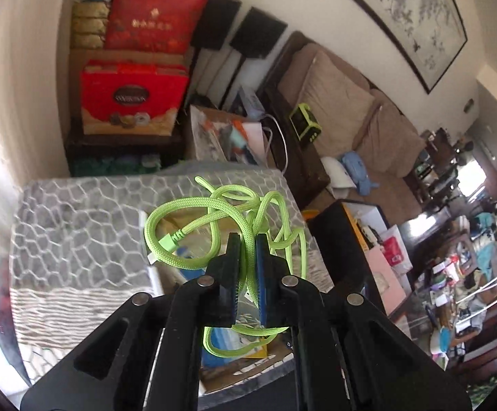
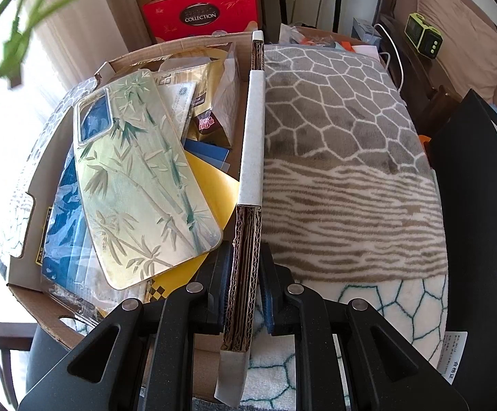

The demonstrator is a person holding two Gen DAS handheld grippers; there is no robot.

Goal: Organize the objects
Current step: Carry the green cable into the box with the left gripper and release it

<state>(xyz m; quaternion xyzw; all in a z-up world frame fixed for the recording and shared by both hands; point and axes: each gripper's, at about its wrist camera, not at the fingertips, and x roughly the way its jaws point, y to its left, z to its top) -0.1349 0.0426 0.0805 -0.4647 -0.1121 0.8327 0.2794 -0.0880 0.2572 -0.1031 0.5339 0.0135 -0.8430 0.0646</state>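
Observation:
My left gripper point(image 1: 248, 239) is shut on a tangled bright green braided cable point(image 1: 210, 219) and holds it in the air above the cardboard box. The cable's loops also show blurred at the top left of the right wrist view point(image 2: 5, 24). My right gripper point(image 2: 245, 257) is shut on the box's right cardboard wall point(image 2: 253, 130). The cardboard box point(image 2: 25, 294) holds a bamboo-print phone case point(image 2: 138, 185), a blue packet point(image 2: 63, 239), yellow paper point(image 2: 210, 185) and small packets point(image 2: 210, 116).
The box sits on a grey and beige patterned blanket point(image 2: 344, 144). Red gift boxes point(image 1: 132, 102) are stacked behind. A sofa with beige cushions point(image 1: 344, 102) and a green device point(image 1: 305, 123) lie to the right. A black panel point(image 2: 477, 205) stands at the right.

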